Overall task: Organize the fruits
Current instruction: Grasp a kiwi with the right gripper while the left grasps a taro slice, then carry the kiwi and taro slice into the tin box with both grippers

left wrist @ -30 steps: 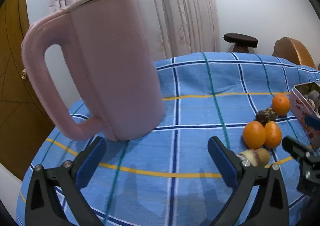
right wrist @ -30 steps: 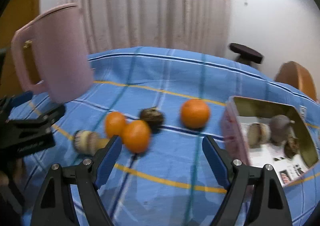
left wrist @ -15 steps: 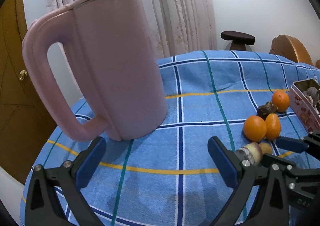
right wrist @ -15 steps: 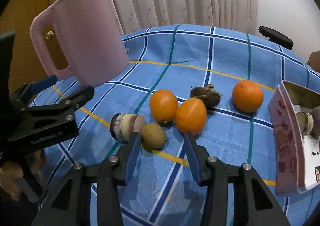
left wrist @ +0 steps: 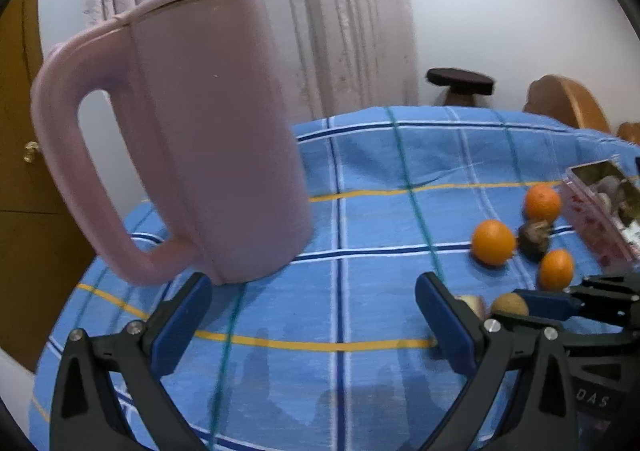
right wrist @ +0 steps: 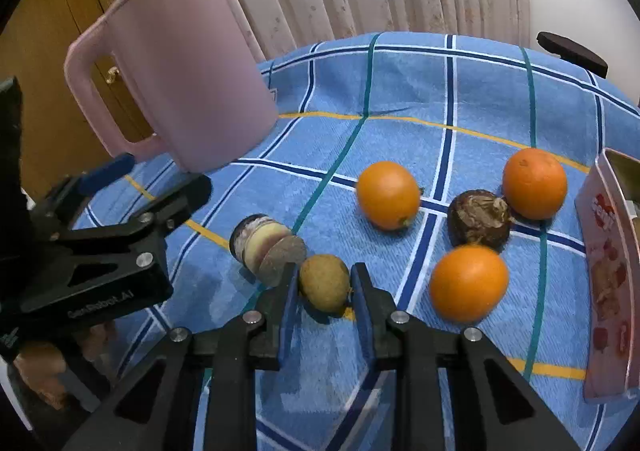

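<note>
Presently the right gripper closes narrowly around the small brown oval kiwi; the round fruit could squirt sideways. The left gripper gapes wide, empty.

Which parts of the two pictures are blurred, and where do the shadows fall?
Left wrist view: the pink jug is smeared by motion, and soft gripper shadows lie on the blue cloth below. Right wrist view: the nearest orange is slightly blurred, the kiwi sharp; straight lines bow near the edges.
</note>
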`<state>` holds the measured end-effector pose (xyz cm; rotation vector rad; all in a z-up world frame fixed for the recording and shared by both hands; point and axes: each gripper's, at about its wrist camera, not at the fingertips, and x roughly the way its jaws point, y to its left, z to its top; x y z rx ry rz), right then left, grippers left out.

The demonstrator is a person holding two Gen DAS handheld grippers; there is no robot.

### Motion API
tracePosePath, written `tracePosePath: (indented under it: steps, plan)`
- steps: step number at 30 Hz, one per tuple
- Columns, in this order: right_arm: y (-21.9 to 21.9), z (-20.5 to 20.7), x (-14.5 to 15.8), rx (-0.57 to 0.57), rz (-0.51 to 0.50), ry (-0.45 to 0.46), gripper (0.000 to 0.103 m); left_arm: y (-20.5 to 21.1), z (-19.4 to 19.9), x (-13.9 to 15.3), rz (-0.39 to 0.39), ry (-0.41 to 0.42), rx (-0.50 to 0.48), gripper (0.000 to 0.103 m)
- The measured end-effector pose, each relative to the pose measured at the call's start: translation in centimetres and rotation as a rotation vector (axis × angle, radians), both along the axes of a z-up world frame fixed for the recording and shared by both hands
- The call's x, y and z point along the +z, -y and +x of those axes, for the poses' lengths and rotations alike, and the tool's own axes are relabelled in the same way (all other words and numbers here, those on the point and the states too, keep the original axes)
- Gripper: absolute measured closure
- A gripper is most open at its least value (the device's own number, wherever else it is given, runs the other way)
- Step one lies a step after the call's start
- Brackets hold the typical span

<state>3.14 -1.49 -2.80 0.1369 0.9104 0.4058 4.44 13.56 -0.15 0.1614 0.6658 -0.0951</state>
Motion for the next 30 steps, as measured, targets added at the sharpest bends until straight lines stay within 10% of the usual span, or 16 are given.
tracePosePath:
  steps: [7,11,17,30]
  plan:
    - [2.8,-2.7,2.5,-0.045,-0.003,0.108,0.075,1.6,-0.7,0.0,-0.134,-0.051,-0.176,0.011]
    - [5.8,-3.9,3.7,-0.126,-0.047,0.186,0.075,4.2,-0.2,-1.3,-0.071,-0.1,-0.217,0.024]
    - [10.1,-4.0,4.8,-0.198,-0.026,0.212,0.075,5.9,1.1,-3.4,-0.058,-0.223,-0.25,0.069]
    - [13.2,-4.9,5.6,-0.253,0.014,0.243,0.075,7.6,-0.6,-0.9,-0.114,-0.061,-0.207,0.071]
